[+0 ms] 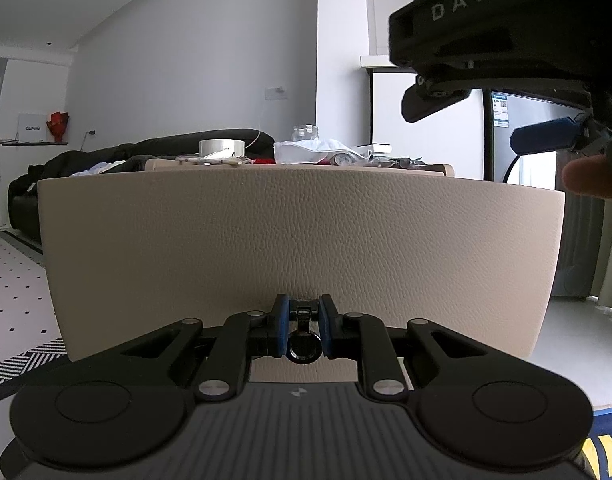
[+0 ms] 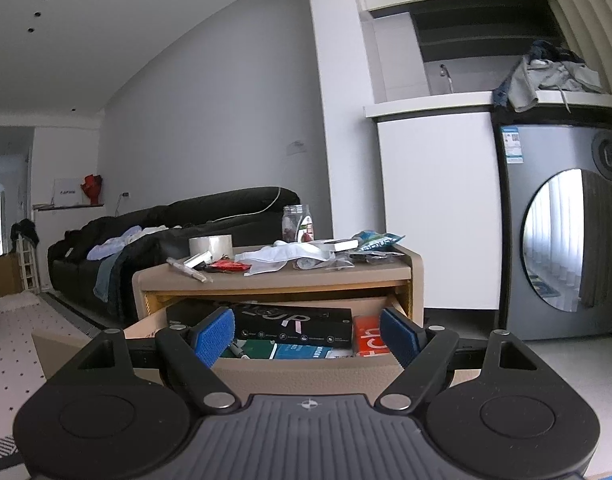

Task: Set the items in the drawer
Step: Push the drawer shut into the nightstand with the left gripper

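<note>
My left gripper (image 1: 303, 326) is shut on the black ring pull (image 1: 303, 350) of the beige drawer front (image 1: 301, 240). The right wrist view shows that drawer (image 2: 306, 372) pulled out of a beige side table (image 2: 414, 264), holding a black box (image 2: 293, 322), a red box (image 2: 368, 338) and green and blue books. My right gripper (image 2: 306, 336) hangs open above the drawer's front edge, with nothing between its blue pads (image 2: 211, 338). On the tabletop lie a tape roll (image 2: 210, 246), a glass jar (image 2: 297, 222), white cloth (image 2: 281, 258), a red packet (image 2: 229, 267) and small packets.
A black sofa (image 2: 165, 232) with clothes stands behind the table at left. A grey washing machine (image 2: 562, 240) is at right under a white counter (image 2: 446, 104). Patterned floor tiles (image 2: 9, 352) spread to the left. The right gripper's body and a person's fingers (image 1: 586, 176) fill the left view's upper right.
</note>
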A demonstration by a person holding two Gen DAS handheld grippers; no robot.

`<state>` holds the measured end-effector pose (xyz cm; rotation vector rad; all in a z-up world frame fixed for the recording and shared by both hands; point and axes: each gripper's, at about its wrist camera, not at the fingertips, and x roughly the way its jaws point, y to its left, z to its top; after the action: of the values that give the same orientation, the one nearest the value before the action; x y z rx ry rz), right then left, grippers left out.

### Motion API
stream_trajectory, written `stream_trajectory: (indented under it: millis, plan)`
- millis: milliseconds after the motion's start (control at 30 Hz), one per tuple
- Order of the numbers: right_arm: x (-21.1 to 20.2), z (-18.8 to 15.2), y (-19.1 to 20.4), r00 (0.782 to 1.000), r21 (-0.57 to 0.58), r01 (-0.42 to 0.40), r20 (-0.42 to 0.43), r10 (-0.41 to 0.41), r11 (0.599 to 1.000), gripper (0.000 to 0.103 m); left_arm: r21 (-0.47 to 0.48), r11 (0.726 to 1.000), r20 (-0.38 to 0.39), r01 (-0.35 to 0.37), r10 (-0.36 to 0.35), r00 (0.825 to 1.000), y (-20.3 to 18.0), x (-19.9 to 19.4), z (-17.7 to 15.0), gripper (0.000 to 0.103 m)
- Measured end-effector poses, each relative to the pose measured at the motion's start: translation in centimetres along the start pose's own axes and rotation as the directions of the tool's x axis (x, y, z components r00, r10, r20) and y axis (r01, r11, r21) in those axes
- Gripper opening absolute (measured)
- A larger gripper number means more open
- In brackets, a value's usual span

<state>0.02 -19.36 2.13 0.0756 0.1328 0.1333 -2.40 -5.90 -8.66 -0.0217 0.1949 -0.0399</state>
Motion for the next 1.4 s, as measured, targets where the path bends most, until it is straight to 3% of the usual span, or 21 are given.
stream_trajectory:
  millis: [300,1400]
  plan:
    - [0.3,-0.1,-0.9,1.0,0.056,0.007,-0.017,-0.006,0.998,0.083,0.0,1.0,0.006,-0.004,0.004,1.0,0.0,0.4,0.1,0.018]
    - [0.1,-0.2,-1.2,0.999,0.021,0.029,-0.027,-0.029,0.999,0.083,0.022,1.0,-0.017,-0.003,0.003,1.0,-0.1,2.4,0.9,0.018]
